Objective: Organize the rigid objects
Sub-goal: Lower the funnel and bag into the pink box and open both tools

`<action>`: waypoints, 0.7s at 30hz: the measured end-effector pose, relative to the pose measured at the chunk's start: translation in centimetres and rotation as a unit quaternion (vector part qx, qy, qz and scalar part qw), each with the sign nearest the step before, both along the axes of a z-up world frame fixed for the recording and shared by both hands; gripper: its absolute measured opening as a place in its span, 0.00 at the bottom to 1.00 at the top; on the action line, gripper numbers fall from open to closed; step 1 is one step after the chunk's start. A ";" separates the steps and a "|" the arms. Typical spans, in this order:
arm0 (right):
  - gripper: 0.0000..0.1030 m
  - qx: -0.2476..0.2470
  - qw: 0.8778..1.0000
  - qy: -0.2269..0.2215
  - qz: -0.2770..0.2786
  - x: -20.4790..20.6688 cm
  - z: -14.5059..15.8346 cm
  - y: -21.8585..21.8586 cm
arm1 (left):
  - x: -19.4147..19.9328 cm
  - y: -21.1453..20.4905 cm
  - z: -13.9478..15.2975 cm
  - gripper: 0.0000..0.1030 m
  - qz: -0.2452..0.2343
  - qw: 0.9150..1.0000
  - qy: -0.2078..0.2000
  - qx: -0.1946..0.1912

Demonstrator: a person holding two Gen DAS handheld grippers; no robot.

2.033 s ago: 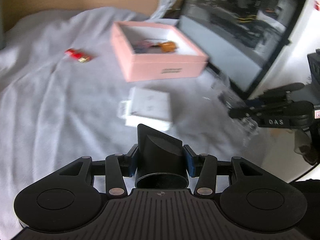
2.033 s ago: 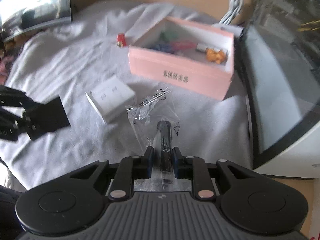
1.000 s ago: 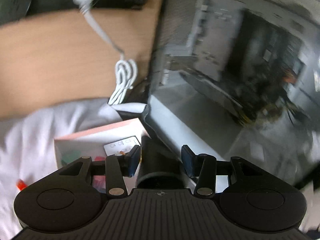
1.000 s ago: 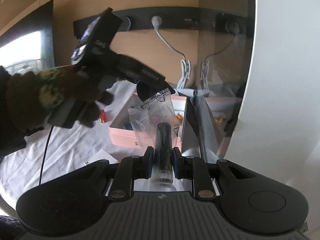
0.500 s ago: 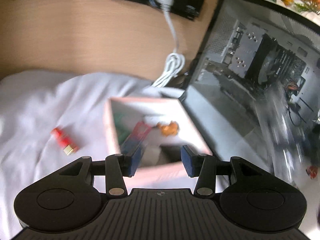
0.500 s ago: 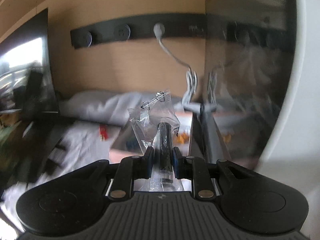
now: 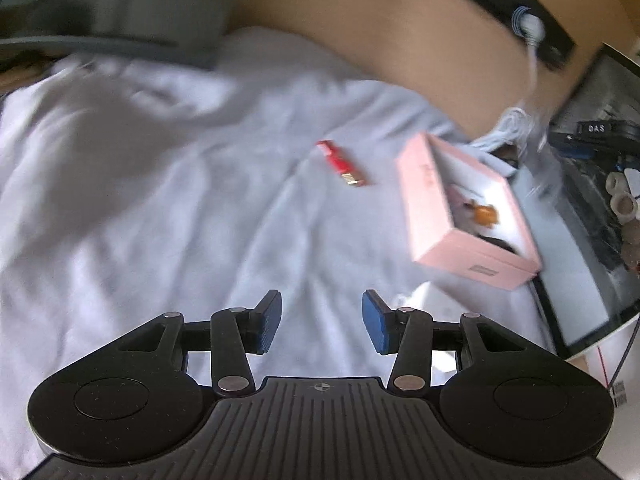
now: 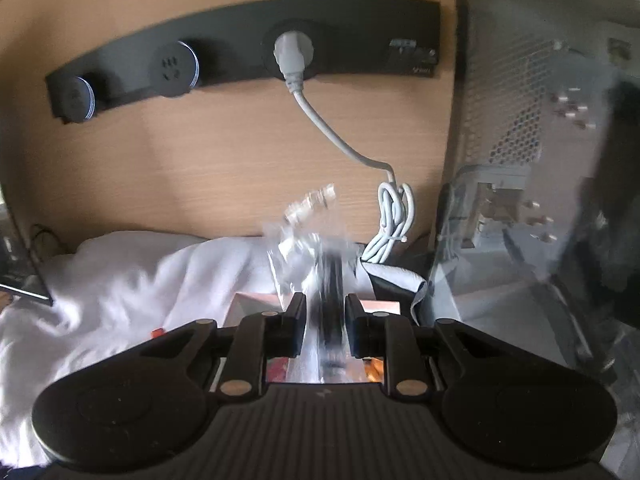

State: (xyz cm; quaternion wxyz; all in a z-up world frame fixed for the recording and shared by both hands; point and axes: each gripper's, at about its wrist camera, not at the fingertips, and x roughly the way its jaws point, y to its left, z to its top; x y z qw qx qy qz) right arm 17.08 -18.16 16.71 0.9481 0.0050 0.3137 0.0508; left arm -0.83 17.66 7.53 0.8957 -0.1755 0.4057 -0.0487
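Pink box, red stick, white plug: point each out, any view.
pink box (image 7: 472,258): left wrist view, near outer wall.
red stick (image 7: 338,160): left wrist view, middle of its red body.
white plug (image 8: 289,56): right wrist view, plug body seated in the socket.

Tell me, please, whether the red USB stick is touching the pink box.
Apart. The left wrist view shows the red USB stick lying on the white cloth, with a clear strip of cloth between it and the pink box.

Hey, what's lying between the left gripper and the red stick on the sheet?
Nothing: in the left wrist view only bare white sheet stretches from the empty left gripper up to the red stick.
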 end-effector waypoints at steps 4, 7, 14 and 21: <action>0.56 0.000 1.000 -0.013 0.009 -0.5 -1.0 0.6 | 0.0 1.5 -0.7 0.47 0.017 1.000 0.013 -0.005; 0.56 0.024 0.999 -0.012 0.033 -1.6 -1.8 0.5 | 0.9 1.5 -1.1 0.47 0.016 1.000 0.021 -0.005; 0.57 -0.026 0.997 0.001 0.069 -6.6 -5.0 1.1 | 5.0 -0.3 -1.5 0.47 -0.010 1.000 0.026 -0.010; 0.57 -0.066 0.995 0.022 0.074 -12.5 -7.9 0.8 | 11.5 -1.9 -1.0 0.47 -0.030 0.999 0.013 -0.033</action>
